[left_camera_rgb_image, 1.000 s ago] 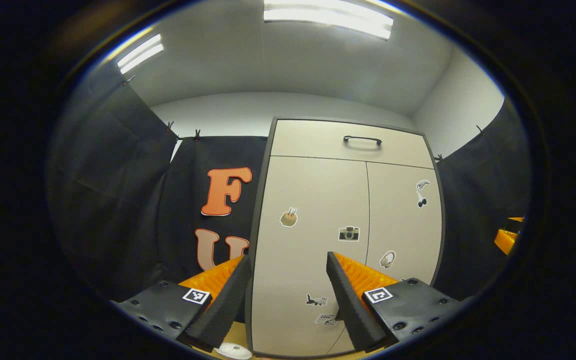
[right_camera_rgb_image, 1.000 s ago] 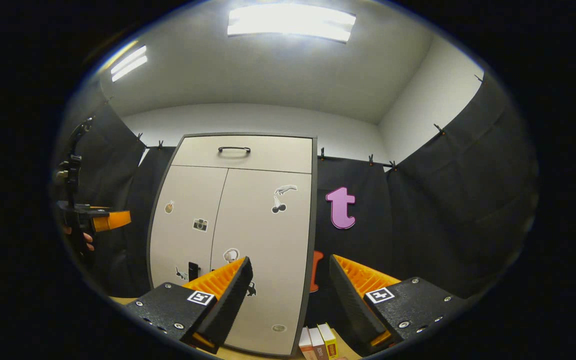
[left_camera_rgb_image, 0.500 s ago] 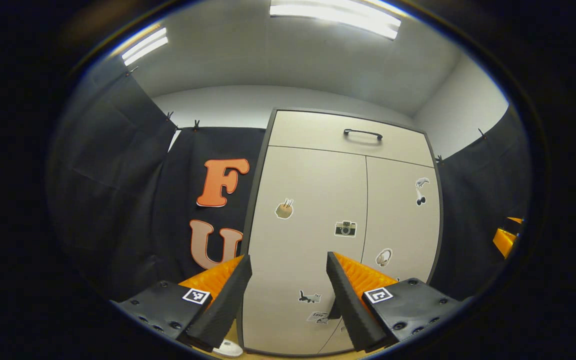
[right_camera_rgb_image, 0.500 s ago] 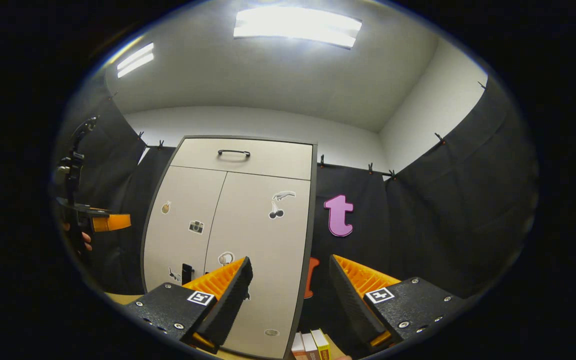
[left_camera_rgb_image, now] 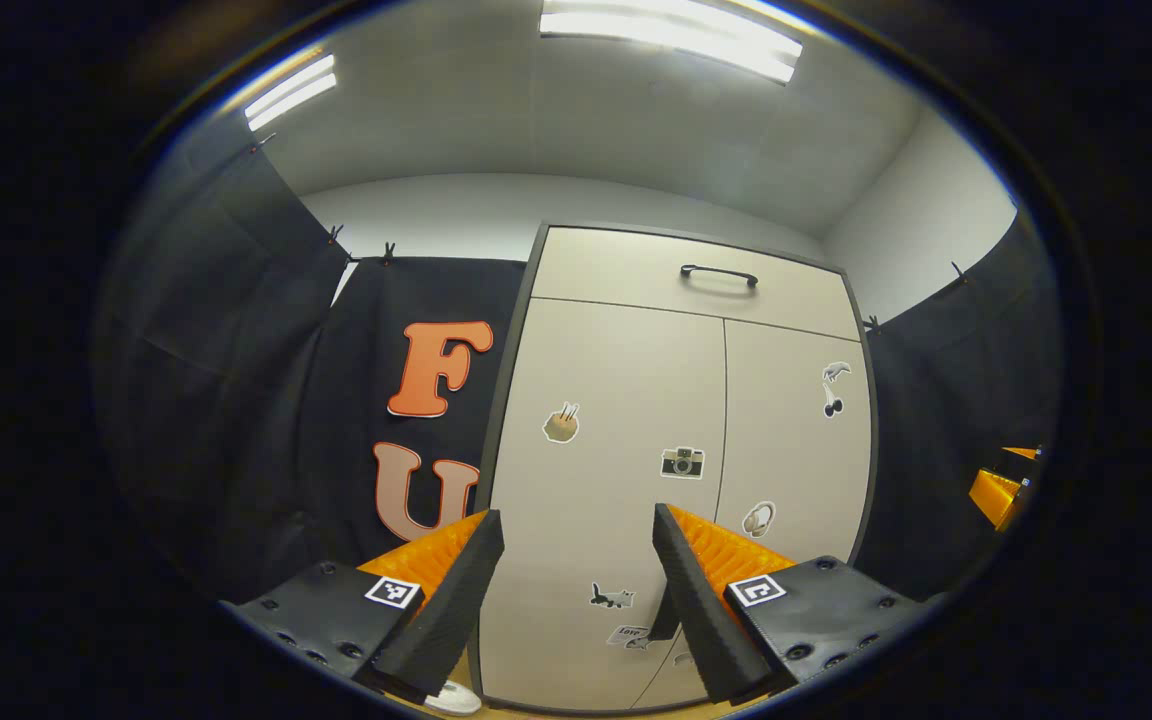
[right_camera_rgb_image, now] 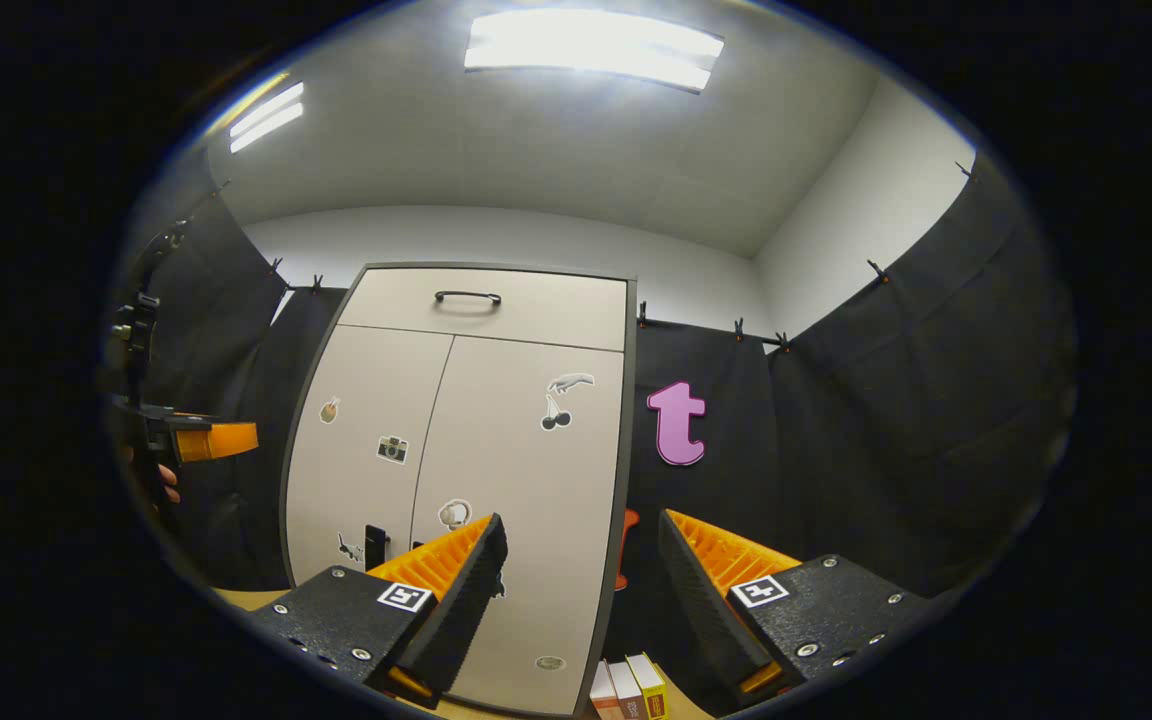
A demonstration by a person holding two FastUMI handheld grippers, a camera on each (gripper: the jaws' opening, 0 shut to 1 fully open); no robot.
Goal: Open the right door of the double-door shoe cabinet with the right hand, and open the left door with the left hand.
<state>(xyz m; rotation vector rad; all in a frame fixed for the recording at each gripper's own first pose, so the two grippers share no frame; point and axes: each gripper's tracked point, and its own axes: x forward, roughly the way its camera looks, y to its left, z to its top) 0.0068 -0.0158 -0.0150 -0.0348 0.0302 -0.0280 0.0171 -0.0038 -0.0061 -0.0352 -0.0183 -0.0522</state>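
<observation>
Clearly both doors are closed; left gripper [left_camera_rgb_image: 576, 560] and right gripper [right_camera_rgb_image: 581, 565] gape wide (empty)

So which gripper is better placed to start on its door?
Probably the right gripper, though barely: the task opens the right door first, and that door fills the space ahead of its open fingers. Both doors are shut; neither gripper touches the cabinet.

Facing, ahead of the left gripper [left_camera_rgb_image: 576, 560], a beige shoe cabinet [left_camera_rgb_image: 626, 400] edged in dark grey, showing a black handle [left_camera_rgb_image: 718, 273] and small stickers [left_camera_rgb_image: 682, 462]. Showing, beside the right gripper [right_camera_rgb_image: 581, 570], red, white and yellow boxes [right_camera_rgb_image: 628, 688] on a tan surface [right_camera_rgb_image: 246, 597].
</observation>
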